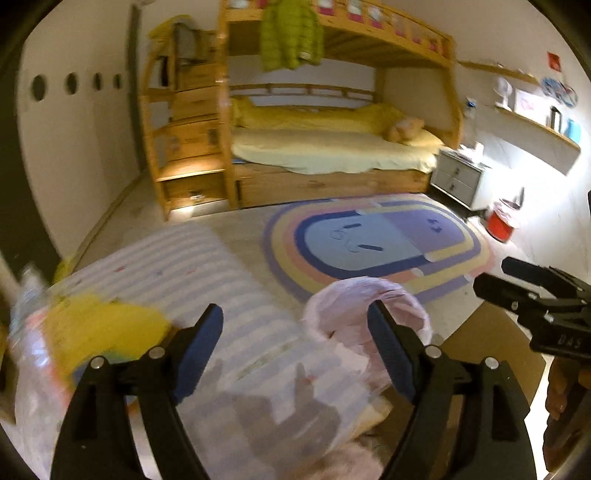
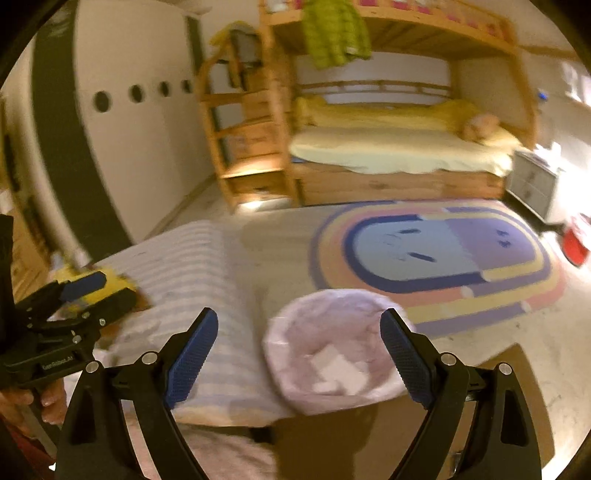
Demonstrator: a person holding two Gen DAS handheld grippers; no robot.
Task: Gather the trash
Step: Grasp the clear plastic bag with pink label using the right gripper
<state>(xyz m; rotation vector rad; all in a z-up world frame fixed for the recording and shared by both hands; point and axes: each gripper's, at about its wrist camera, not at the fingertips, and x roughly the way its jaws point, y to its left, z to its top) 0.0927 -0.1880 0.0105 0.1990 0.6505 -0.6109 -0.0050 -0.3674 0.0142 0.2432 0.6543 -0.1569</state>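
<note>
Bedroom floor, bunk bed (image 1: 332,122) behind: the pink-lined trash bin (image 2: 332,362) stands at the striped mat's (image 2: 192,266) near edge. Its liner looks thin, limp, light; pinch the rim. Left gripper (image 1: 295,350) and right gripper (image 2: 299,354) gape wide, holding nothing.

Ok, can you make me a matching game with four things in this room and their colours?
Things:
1. puffy jacket hanging on the bunk bed
2. bin by the nightstand
3. bag with paper scraps
4. bed sheet on the lower bunk

Colours:
A. pale yellow
B. pink
C. green
D. red

Pairs: 1-C, 2-D, 3-B, 4-A
</note>
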